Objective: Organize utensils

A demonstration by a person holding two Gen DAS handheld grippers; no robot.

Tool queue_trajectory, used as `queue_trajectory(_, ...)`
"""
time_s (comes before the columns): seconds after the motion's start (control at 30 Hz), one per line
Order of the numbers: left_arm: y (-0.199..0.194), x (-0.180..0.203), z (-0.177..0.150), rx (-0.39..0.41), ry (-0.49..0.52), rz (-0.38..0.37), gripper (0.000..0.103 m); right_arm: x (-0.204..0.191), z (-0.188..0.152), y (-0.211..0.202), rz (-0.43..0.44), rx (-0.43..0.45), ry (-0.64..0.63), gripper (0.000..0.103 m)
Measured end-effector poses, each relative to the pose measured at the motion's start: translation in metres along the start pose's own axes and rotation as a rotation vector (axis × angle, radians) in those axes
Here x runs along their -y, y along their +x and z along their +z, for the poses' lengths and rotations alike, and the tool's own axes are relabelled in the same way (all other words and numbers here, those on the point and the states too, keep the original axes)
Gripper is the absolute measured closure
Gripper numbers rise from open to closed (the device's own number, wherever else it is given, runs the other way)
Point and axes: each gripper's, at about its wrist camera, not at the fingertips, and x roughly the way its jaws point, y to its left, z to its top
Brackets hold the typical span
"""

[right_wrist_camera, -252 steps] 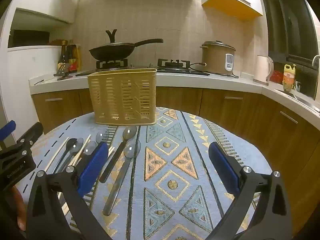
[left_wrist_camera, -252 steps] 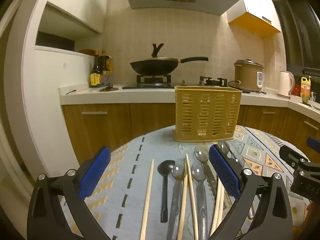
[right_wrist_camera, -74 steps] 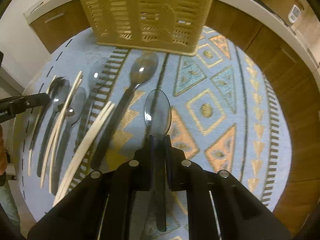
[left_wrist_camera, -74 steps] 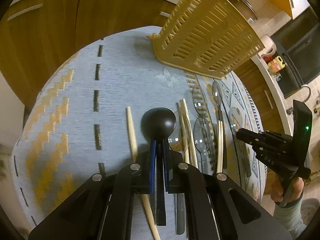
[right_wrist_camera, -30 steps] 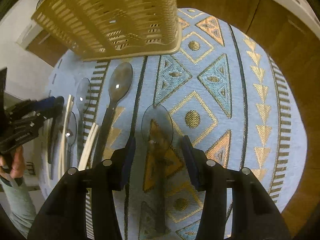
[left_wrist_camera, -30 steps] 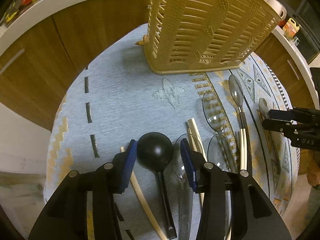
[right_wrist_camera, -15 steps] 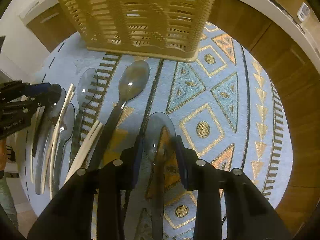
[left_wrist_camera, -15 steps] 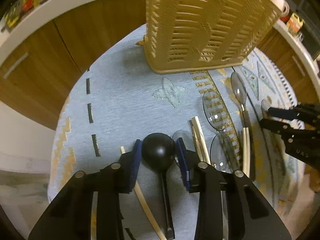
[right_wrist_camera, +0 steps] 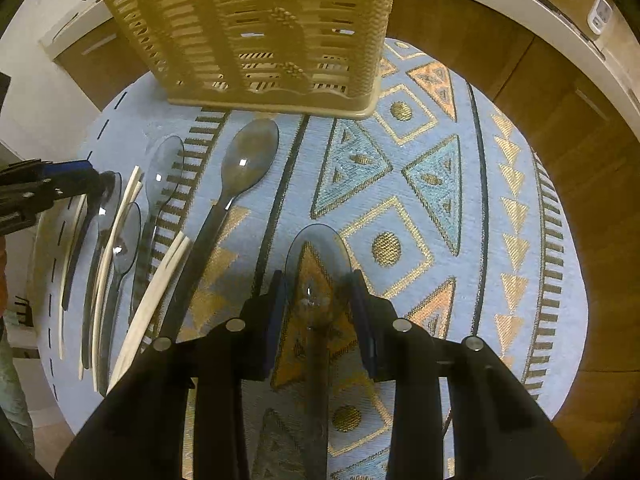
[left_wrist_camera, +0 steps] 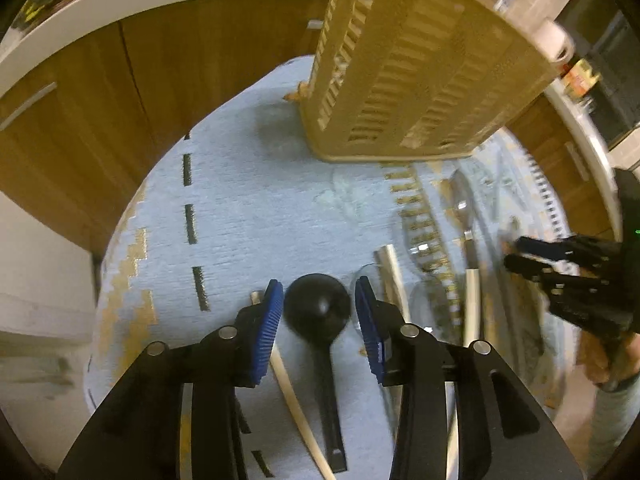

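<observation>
light: dim, warm yellow indoor cast | blur: left wrist view smeared toward 3 o'clock, right wrist view sharper | glare: small glints on clear plastic spoons | edges: fisheye bending, black corners

No text, label, brand or number can be read in either view. The only sign is a small green light glowing at the right edge of the left wrist view; what it sits on cannot be told.

basket top – cut off | clear spoon handle – hidden under jaws
</observation>
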Motion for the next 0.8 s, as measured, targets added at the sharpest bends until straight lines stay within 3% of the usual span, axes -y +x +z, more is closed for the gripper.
queue_trajectory(0.07,0.006,0.005,0.000,-0.016,0.017,0.040,0.067,0.000,-0.002,0.000,0.012,0.000,0.007,0.073)
queue_trajectory(0.3,0.007,0.011,-0.005,-0.062,0.056,0.036,0.059,0.007,-0.004,-0.001,0.025,0.002,0.012,0.073)
queue_trajectory(0.47,0.012,0.025,-0.007,-0.079,0.114,0.101,0.055,0.008,-0.003,-0.003,0.018,0.003,0.011,0.073)
queue_trajectory(0.53,0.015,0.035,-0.010,-0.069,0.151,0.159,0.058,0.006,-0.002,-0.003,0.013,-0.001,0.007,0.073)
queue_trajectory(0.57,0.015,0.037,-0.010,-0.063,0.159,0.155,0.068,0.004,-0.002,-0.003,0.009,-0.002,0.002,0.073)
queue_trajectory(0.67,0.012,0.036,-0.010,-0.020,0.137,0.140,0.069,-0.001,-0.003,-0.004,0.005,0.008,-0.006,0.074)
queue_trajectory(0.8,-0.005,0.032,-0.016,0.085,0.093,0.044,0.069,-0.001,-0.013,-0.017,0.039,0.068,-0.001,0.074)
